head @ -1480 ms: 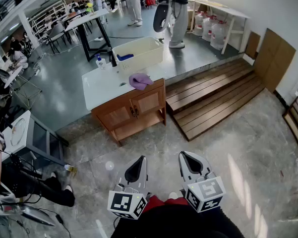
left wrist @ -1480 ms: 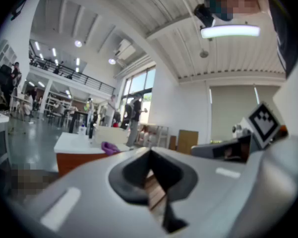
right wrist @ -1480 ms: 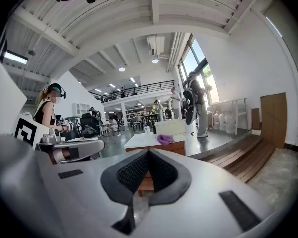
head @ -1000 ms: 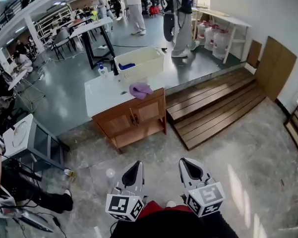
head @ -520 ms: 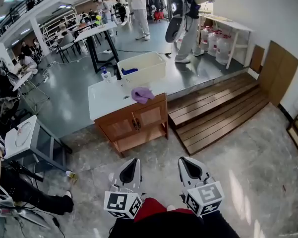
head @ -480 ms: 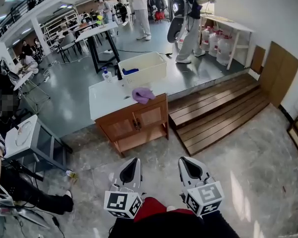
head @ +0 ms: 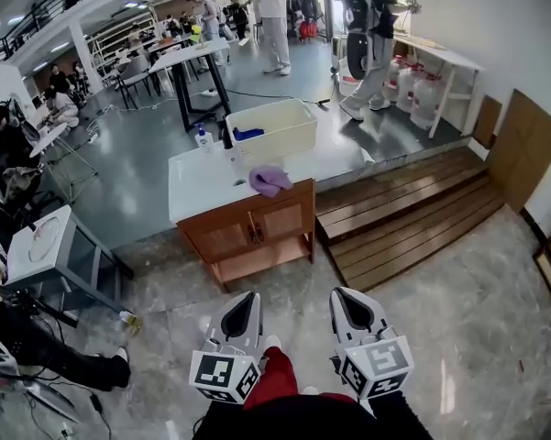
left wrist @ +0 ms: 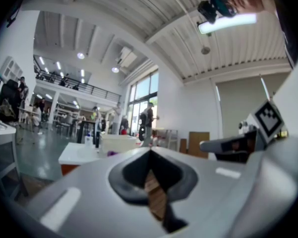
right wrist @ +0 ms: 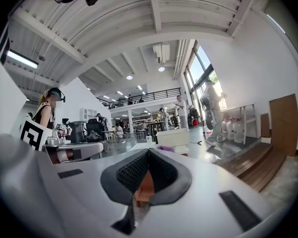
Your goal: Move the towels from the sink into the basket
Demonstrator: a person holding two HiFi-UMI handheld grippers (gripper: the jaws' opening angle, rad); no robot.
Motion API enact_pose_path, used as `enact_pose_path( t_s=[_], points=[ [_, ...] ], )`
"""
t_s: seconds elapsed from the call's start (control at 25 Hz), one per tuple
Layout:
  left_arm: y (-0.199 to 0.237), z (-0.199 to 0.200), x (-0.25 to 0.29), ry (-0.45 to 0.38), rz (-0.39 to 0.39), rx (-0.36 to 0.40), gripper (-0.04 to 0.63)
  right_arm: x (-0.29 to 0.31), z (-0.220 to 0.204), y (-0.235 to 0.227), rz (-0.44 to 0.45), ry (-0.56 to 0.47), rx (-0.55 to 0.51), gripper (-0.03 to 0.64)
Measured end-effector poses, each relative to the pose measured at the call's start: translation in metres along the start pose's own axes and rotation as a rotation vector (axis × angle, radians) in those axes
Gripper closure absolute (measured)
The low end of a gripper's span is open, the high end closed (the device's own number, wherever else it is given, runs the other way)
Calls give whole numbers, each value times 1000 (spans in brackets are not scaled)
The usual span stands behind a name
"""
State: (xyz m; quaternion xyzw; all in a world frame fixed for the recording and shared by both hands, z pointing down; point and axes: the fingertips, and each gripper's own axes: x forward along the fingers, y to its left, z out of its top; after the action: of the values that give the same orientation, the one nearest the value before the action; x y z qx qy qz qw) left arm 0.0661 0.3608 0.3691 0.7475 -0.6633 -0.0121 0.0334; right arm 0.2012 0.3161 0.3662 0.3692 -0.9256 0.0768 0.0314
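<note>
**Both hand-held grippers empty, sink unit still well ahead**

- Left hand-held gripper (head: 245,308): jaws closed together with nothing between them. It is held low in front of the person, pointing forward over the floor (head: 165,301).
- Right hand-held gripper (head: 348,302): jaws also brought together and empty. It is level with the left one and just beside it.
- Wooden cabinet (head: 249,236): stands well apart from both grippers, straight ahead, and carries a white surface (head: 191,186). The sink's basin is not distinct at this range.
- Purple towel (head: 270,180): bunched on the surface at its front edge, above the cabinet doors. It is the only towel clearly visible outside the basket.
- Basket (head: 284,143): cream, rectangular and open-topped, on the far part of the surface just behind the towel.
- Blue item (head: 248,134): lies inside the basket at its left end. Whether it is a towel cannot be told.
- Tap (head: 225,134) and bottle (head: 203,138): left of the basket.
- Wooden steps (head: 413,209): right of the cabinet.

Step in hand, as judged: the approach, with no towel yet touched. The next move calls for closing the gap to the cabinet, parting one gripper's jaws and coming down on the purple towel's raised folds. The lift into the basket behind it would then be short.
</note>
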Motion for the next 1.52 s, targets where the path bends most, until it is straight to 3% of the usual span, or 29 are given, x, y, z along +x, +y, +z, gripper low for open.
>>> enact_pose_path(
  t_s=[0.4, 0.76, 1.52],
  points=[
    [34, -5, 45, 13, -7, 1, 592, 50, -5, -15, -17, 31, 26, 609],
    [88, -11, 110, 48, -26, 26, 591, 123, -3, -33, -39, 55, 37, 609],
    [197, -27, 221, 141, -94, 2, 583, 274, 8, -40, -88, 99, 53, 608]
  ],
)
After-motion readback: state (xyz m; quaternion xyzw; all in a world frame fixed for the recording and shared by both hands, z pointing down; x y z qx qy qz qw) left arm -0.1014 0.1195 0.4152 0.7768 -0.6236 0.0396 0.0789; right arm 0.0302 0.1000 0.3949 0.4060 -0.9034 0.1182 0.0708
